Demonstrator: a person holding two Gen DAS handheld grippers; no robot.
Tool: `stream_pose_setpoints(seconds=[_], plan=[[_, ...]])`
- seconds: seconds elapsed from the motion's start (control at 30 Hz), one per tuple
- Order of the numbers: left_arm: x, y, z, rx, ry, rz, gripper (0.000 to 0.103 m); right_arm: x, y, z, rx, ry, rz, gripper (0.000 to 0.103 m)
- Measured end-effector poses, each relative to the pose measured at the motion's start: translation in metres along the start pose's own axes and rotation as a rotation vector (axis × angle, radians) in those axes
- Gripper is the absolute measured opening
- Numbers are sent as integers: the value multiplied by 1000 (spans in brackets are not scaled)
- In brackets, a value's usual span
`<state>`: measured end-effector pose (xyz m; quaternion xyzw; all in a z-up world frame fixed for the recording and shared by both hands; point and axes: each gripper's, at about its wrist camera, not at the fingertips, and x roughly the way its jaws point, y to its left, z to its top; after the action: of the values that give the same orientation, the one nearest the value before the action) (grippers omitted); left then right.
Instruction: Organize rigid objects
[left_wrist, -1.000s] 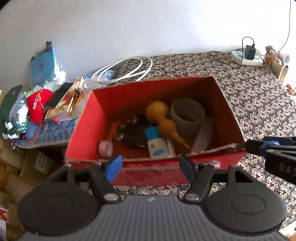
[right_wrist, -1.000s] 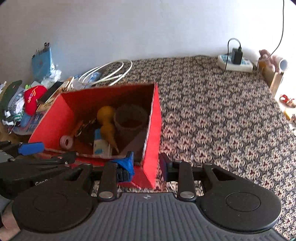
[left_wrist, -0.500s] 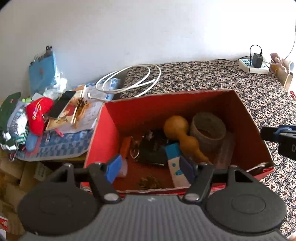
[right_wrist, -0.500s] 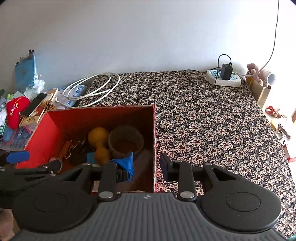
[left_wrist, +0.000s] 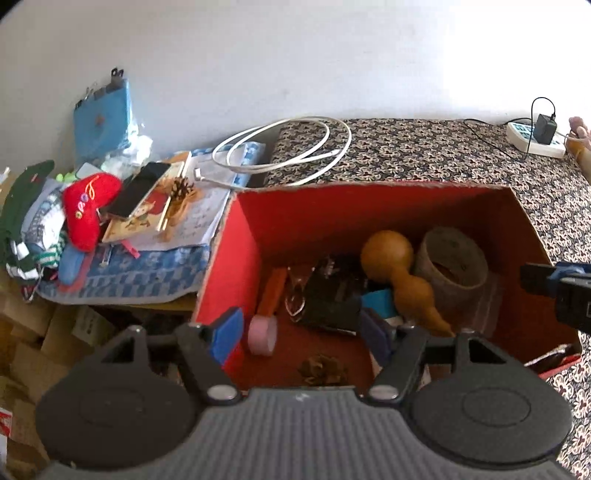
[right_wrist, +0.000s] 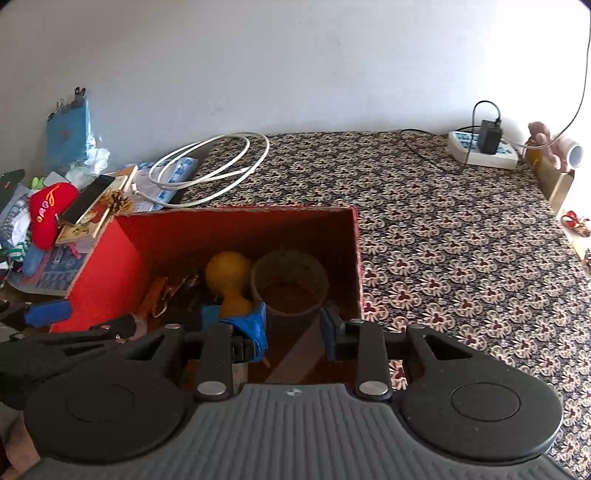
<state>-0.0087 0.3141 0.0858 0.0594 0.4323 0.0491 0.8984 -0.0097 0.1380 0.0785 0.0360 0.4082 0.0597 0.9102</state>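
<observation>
Judged step: reaching into the red cardboard box (left_wrist: 240, 258) on the patterned-cloth desk (right_wrist: 461, 258), where the rigid things lie.

Tongs:
- Left tongs (left_wrist: 301, 332): spread wide and pinching nothing, poised over the box's near left corner.
- Right tongs (right_wrist: 291, 328): opening, with nothing pressed between the pads, just above the near rim of the brown cylindrical pot (right_wrist: 290, 284).

To do it well:
- Pick one target before lowering; the contents touch and overlap.
- Approach the tan bottle gourd (left_wrist: 399, 273) across its narrow waist, not the round bulb, which would likely slip.
- Keep clear of the pot, which touches the gourd.
- Watch the box walls, since the wide left spread could catch the near edge.
- Lift straight up, so that the black item beside the gourd, too dark to identify, stays put.

Counted in the box:
- one gourd
- one pot
- one pink tape roll (left_wrist: 262, 334)
- one orange stick-like piece (left_wrist: 271, 291)
- one small blue-and-white carton (left_wrist: 380, 301)
- one brown pine cone (left_wrist: 323, 369)

Counted outside the box:
- a second pine cone (left_wrist: 181, 188) on the book pile
- one coiled white cable (left_wrist: 291, 147)
- one red plush (left_wrist: 86, 210)
- one white power strip (right_wrist: 480, 153)
</observation>
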Motion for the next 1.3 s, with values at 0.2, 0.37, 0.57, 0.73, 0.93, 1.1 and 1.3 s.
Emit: stream_pose_setpoints(seconds=[0.2,0.37,0.57,0.73,0.93,1.1,1.3], plan=[[5,2,3,-12,6,19,71,8,-3,3,2,17,14,15],[11,0,1,-4,25,26,71,13,-4,2,14,39,36,15],[17,-5,-2,13,42,30,71,17,-3,-1,12,51,56,15],[21,-7,-2,16,52,20,71,22,-5,-2,16,61,61,15],[24,-8,-1,22,57,21,71,27,-5,-1,24,66,50,16],[26,-7,-1,25,59,24,71,29,-7,-2,25,68,48,16],[28,-7,-3,36,68,25,71,32,-6,-4,28,72,41,16]])
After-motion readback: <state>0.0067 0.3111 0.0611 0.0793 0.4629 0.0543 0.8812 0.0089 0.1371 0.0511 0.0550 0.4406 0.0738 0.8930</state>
